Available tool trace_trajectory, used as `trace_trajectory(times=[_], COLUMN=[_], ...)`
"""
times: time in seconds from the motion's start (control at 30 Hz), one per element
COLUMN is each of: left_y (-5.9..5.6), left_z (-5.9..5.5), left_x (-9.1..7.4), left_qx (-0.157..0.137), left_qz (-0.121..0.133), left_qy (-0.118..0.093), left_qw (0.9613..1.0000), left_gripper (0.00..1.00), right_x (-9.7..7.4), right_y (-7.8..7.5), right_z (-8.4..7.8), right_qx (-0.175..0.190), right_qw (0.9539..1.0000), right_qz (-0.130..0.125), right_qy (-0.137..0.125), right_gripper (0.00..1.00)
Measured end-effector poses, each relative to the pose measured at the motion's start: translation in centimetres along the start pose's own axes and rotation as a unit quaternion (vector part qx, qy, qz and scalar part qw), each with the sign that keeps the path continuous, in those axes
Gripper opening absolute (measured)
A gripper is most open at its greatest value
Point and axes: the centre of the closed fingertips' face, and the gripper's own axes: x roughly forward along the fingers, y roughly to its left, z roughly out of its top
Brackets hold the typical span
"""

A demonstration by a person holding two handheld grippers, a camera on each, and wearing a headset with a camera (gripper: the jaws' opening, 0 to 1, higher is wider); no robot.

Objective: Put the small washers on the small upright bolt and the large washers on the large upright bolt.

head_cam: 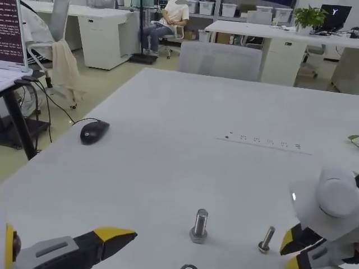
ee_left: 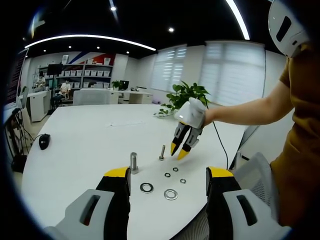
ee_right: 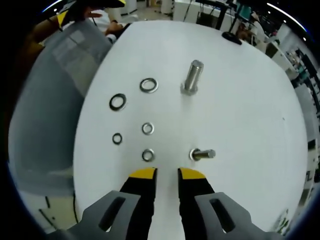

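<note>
Standing well apart on a white workbench point(head_cam: 168, 140), two bright steel bolts, both wider at the base: the large upright bolt point(head_cam: 199, 225), thick and stubby, and to its right the small upright bolt point(head_cam: 266, 240), thinner and shorter. Lying flat and loose beside them, in the right gripper view, five silvery rings, not yet threaded on either bolt: two large washers point(ee_right: 148, 85) near the thick bolt, three small washers point(ee_right: 147, 128) in a cluster near the thin one. Poised at the near edge, short of the rings, the left gripper point(ee_left: 169, 172), with yellow-tipped jaws spread wide and grasping nothing. Facing the thin bolt and the nearest small ring, the right gripper point(ee_right: 167, 173), with jaws parted by only a narrow gap, also empty. Far off to the left, a black mouse point(head_cam: 93, 131).
</note>
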Motion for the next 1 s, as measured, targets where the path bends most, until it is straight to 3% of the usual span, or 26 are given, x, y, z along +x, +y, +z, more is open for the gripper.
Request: trace_trajectory(times=[0.1,0.27,0.6,1.0], left_y=[-0.3,-0.7,-0.7,-0.1], left_z=[0.1,0.4,0.7,0.8], left_x=[-0.1,-0.3,-0.8,-0.8], left_qx=[0.003,0.01,0.02,0.018], left_qz=[-0.006,-0.016,-0.034,-0.037], left_qy=[-0.001,0.0,-0.002,-0.005], left_qw=[1.0,0.9998,0.9992,0.9991], left_gripper=[0.6,0.6,0.6,0.6], right_x=[0.7,1.5,2.0,2.8], right_y=[1.3,2.1,2.0,2.3], right_z=[0.5,0.9,1.0,0.5], right_qx=[0.0,0.007,0.022,0.03], right_qw=[0.9999,0.9998,0.9997,0.9993], right_qz=[0.012,0.017,0.007,0.018], right_qy=[-0.004,-0.006,0.002,0.015], right_gripper=[0.18,0.18,0.19,0.2])
